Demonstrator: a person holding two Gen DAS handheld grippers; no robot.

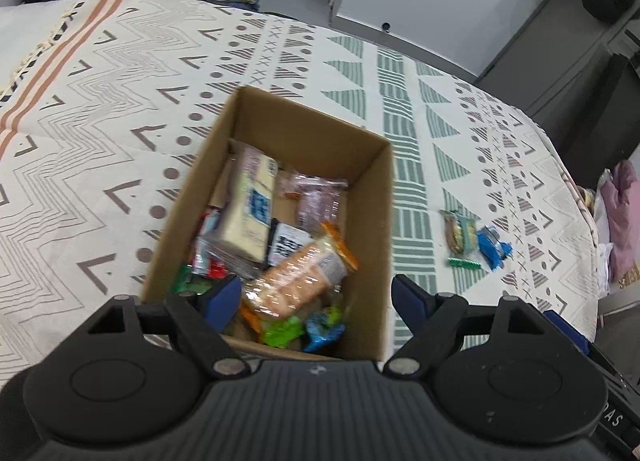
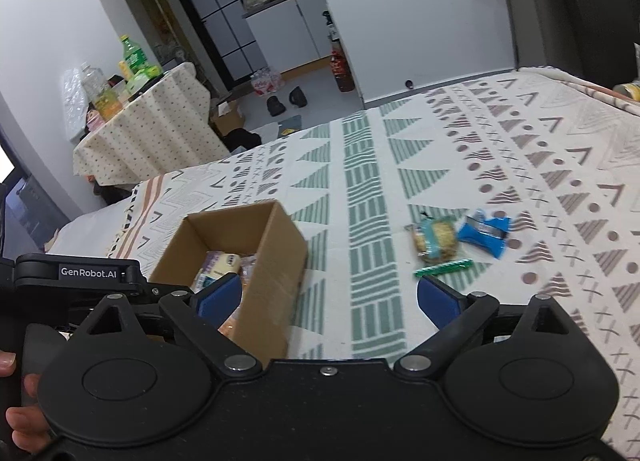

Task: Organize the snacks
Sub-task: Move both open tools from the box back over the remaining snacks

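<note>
A brown cardboard box [image 1: 372,197] stands on the patterned cloth, holding several snack packets, among them a pale yellow pack [image 1: 250,209] and an orange cracker pack [image 1: 298,281]. My left gripper [image 1: 316,295] hovers open over the box's near end with nothing between its fingers. On the cloth to the right lie a green-and-tan cookie packet [image 2: 436,241], a blue packet [image 2: 484,235] and a thin green stick [image 2: 442,267]. My right gripper [image 2: 330,297] stands open and holds nothing, between the box [image 2: 276,257] and those three loose snacks.
The patterned cloth [image 2: 540,165] covers a wide surface with free room beyond the snacks. A draped side table [image 2: 148,133] with bottles stands at the back left, shoes [image 2: 288,101] lie on the floor, and a person's fingers [image 2: 20,417] grip the left handle.
</note>
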